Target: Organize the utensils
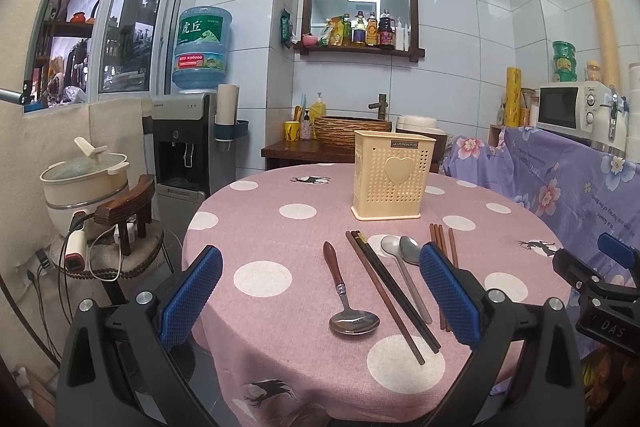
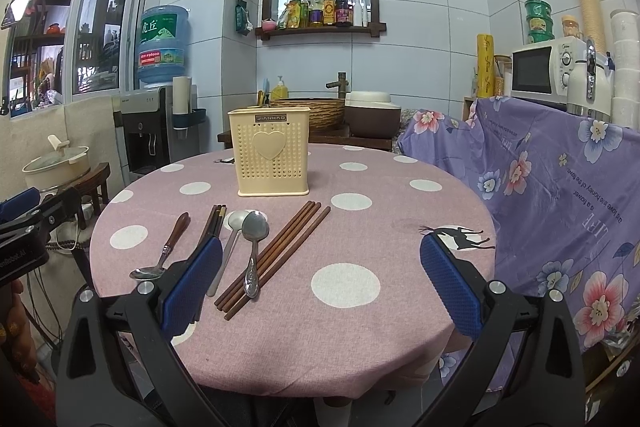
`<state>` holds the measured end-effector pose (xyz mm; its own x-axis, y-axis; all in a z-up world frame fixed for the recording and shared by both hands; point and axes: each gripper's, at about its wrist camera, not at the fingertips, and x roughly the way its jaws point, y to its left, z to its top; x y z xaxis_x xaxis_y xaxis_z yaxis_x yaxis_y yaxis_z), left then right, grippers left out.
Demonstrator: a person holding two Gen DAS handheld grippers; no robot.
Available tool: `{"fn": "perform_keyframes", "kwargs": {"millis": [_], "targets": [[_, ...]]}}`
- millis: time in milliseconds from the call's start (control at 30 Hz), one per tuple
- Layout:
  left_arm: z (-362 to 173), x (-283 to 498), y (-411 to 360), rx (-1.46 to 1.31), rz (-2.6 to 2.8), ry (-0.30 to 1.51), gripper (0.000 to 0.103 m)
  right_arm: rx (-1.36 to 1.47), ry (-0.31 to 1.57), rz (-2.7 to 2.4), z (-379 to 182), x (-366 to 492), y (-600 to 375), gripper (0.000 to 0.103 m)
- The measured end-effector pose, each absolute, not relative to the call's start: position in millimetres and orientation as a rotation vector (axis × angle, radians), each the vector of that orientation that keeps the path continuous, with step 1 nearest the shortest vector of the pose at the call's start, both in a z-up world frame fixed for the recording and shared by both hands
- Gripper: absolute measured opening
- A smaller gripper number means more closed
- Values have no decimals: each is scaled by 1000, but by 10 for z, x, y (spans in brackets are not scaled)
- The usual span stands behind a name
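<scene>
A cream perforated utensil holder [image 1: 392,179] [image 2: 273,157] stands upright at the far middle of the round pink table [image 1: 280,227] [image 2: 380,211]. In front of it lie a wooden-handled spoon [image 1: 346,301] [image 2: 166,251], dark chopsticks [image 1: 390,295] [image 2: 214,221], two metal spoons [image 1: 404,259] [image 2: 252,251] and brown chopsticks [image 1: 442,247] [image 2: 276,255]. My left gripper [image 1: 320,291] is open and empty above the near table edge, over the utensils. My right gripper [image 2: 320,279] is open and empty, to the right of the utensils.
A purple floral cloth [image 2: 560,195] covers furniture at the right, with a microwave [image 2: 544,71] on top. A water dispenser [image 1: 188,147] and a stool with a pot [image 1: 84,179] stand at the left. A sink counter [image 1: 344,135] is behind the table.
</scene>
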<state>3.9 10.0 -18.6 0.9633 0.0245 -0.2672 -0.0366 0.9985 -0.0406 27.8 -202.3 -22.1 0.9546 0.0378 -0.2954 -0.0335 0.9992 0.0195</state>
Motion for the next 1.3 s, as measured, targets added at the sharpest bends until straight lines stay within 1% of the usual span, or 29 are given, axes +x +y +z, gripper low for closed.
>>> {"fn": "perform_keyframes", "kwargs": {"millis": [167,433,633,733,833,933,1000,1067,1133,1200,1233,1300], "targets": [[-196,119,97,-40,33,301,98,9,323,37,-263,337,-2033,98],[-383,528,307,-104,27,494,98,28,413,20,-384,617,-2195,98],[-382,863,339,-68,-6,584,97,0,479,71,-418,882,-2170,98],[-388,1105,295,-47,-60,657,92,-10,515,122,-404,1071,-2093,98],[-409,1340,238,4,-84,705,90,-21,568,171,-407,1315,-1973,98],[-403,1508,236,19,-109,738,83,-24,612,226,-399,1552,-1858,98],[-396,1593,244,23,-107,751,80,-57,623,238,-390,1677,-1761,98],[-406,1669,248,21,-107,769,75,-93,637,223,-383,1774,-1699,97],[-425,1709,248,11,-121,782,71,-97,659,194,-397,1876,-1700,96],[-446,1764,242,10,-123,795,68,-62,715,155,-456,2033,-1779,88],[-470,1793,241,8,-122,805,64,-39,740,134,-483,2099,-1820,86],[-496,1846,254,-6,-122,821,60,16,786,96,-537,2251,-1913,73]]}}
